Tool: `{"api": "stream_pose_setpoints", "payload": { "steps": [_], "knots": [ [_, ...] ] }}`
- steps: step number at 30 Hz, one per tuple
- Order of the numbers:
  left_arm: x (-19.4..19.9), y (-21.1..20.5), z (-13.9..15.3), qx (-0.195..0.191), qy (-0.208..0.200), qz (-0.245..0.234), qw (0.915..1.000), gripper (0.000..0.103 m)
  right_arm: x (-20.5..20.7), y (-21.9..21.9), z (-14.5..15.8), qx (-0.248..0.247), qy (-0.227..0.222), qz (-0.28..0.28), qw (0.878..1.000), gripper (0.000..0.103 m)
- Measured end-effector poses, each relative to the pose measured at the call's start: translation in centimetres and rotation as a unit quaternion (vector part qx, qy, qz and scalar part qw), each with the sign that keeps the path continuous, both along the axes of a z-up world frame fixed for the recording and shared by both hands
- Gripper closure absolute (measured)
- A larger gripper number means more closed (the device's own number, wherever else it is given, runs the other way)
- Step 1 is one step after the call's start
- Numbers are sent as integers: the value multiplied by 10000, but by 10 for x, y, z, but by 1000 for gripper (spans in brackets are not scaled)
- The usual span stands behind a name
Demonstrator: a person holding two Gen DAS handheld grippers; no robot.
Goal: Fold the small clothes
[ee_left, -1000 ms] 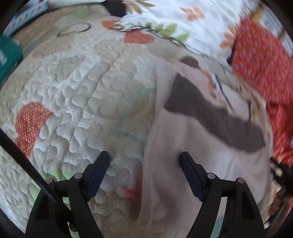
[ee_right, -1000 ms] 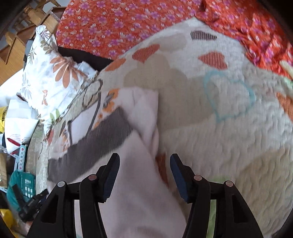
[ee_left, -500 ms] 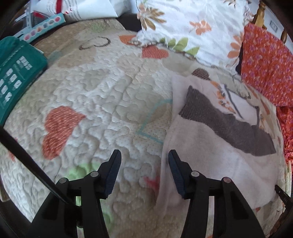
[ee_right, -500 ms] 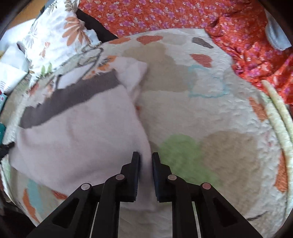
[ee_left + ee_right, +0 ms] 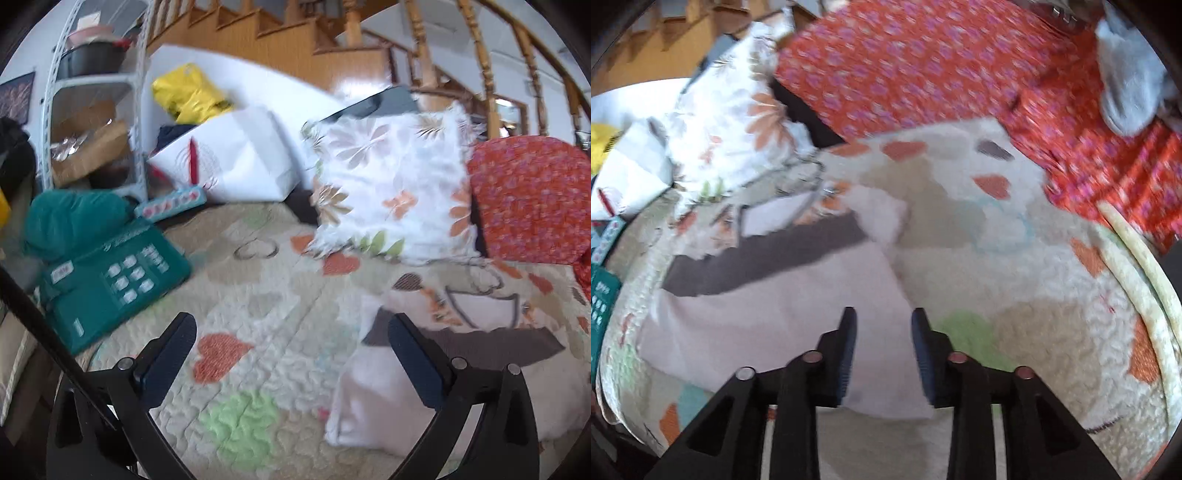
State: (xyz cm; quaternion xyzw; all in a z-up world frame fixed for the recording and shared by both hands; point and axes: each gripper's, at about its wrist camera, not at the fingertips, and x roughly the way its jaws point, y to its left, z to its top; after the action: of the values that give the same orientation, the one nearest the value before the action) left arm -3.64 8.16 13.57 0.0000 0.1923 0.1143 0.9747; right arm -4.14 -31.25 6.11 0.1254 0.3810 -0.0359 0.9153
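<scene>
Pale pink folded fleece garment with dark brown band lies flat on heart-patterned quilted bedspread, below floral pillow. Left gripper fingers wide; right gripper fingers narrowly parted, holding nothing.

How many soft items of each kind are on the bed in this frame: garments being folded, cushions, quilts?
Folded pale garment with a dark band: 1
Floral white cushion: 1
Red patterned cushion: 1
Heart-print quilt: 1
Total: 4
</scene>
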Motion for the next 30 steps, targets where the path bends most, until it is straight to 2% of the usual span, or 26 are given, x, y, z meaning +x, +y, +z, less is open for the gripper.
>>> {"api": "stream_pose_setpoints", "payload": {
  "steps": [3, 6, 8, 12, 14, 17, 22, 25, 30],
  "knots": [
    [6, -9, -1, 148, 153, -201, 9996, 0, 14, 25, -9, 164, 143, 506, 9985, 68],
    [12, -17, -7, 332, 310, -294, 9985, 0, 26, 37, -29, 621, 491, 1027, 9916, 68],
    [14, -22, -11, 384, 447, -357, 9976, 0, 30, 45, -48, 400, 1079, 1147, 9867, 68],
    [17, -28, -20, 205, 713, -542, 9958, 0, 21, 57, -49, -160, 1238, 1496, 9808, 67],
    [20, -31, -25, 114, 869, -597, 9944, 0, 15, 57, -44, -227, 1159, 1505, 9815, 67],
    [28, -38, -37, -14, 1219, -721, 9899, 0, 11, 47, -30, -41, 736, 1369, 9878, 66],
    [44, -56, -66, -116, 1918, -1014, 9761, 0, 15, 44, -11, -38, 198, 1104, 9937, 53],
    [49, -64, -84, -180, 2291, -1106, 9669, 0, 24, 46, -14, -103, 193, 1010, 9946, 52],
    [57, -74, -111, -305, 2846, -1256, 9499, 0, 37, 39, -31, -227, 428, 806, 9956, 50]
  ]
}}
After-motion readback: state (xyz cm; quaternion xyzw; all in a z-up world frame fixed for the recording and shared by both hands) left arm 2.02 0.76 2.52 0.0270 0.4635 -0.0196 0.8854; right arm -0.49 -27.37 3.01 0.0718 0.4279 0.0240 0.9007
